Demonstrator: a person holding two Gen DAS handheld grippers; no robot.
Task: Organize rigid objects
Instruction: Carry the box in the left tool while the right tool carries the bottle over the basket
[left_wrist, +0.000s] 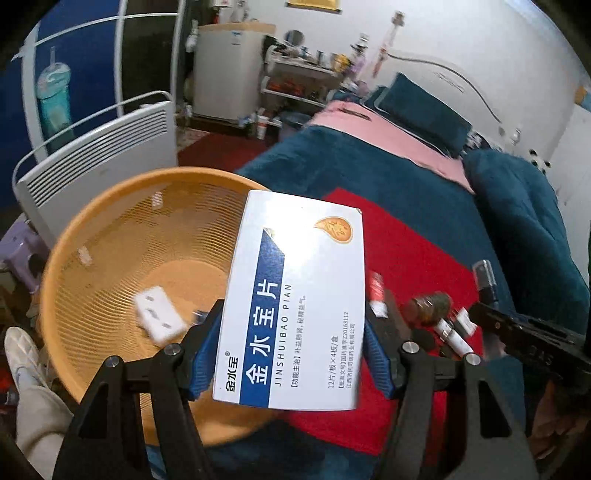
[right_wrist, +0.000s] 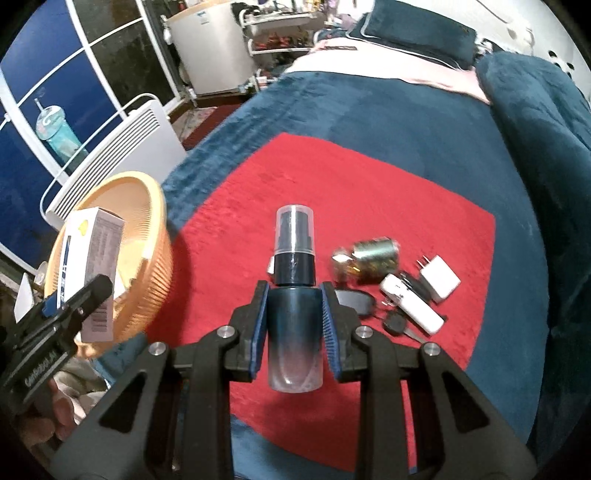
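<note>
The left gripper (left_wrist: 291, 354) is clamping a white and blue medicine box (left_wrist: 295, 306) between its blue pads (left_wrist: 205, 350), the box standing up out of the jaws with its printed face to the camera. Just beyond and to the left of this gripper an orange basket (left_wrist: 92, 229) is sitting at the edge of the bed, and a white plug block (left_wrist: 159, 319) is lying on its mesh floor, near the left finger. The right gripper (right_wrist: 295, 325) is squeezing a dark spray bottle (right_wrist: 293, 314), its jaws narrow around the bottle's body, the clear cap (right_wrist: 294, 230) pointing away from the hand. Below it a red cloth (right_wrist: 332, 177) is lying over a teal blanket (right_wrist: 424, 110). To the right of the right gripper's fingers, on the cloth, a small cluster is waiting: a brown jar (right_wrist: 373, 264) on its side, a white charger (right_wrist: 439, 282), a white tube-like item (right_wrist: 412, 308) touching it, a black oval piece (right_wrist: 354, 301) and a key (right_wrist: 397, 326). In the right wrist view the left gripper (right_wrist: 79, 295) is appearing at the far left, carrying the box (right_wrist: 94, 266) in front of the basket (right_wrist: 147, 229). A white heater (left_wrist: 99, 162) is standing behind the basket.
</note>
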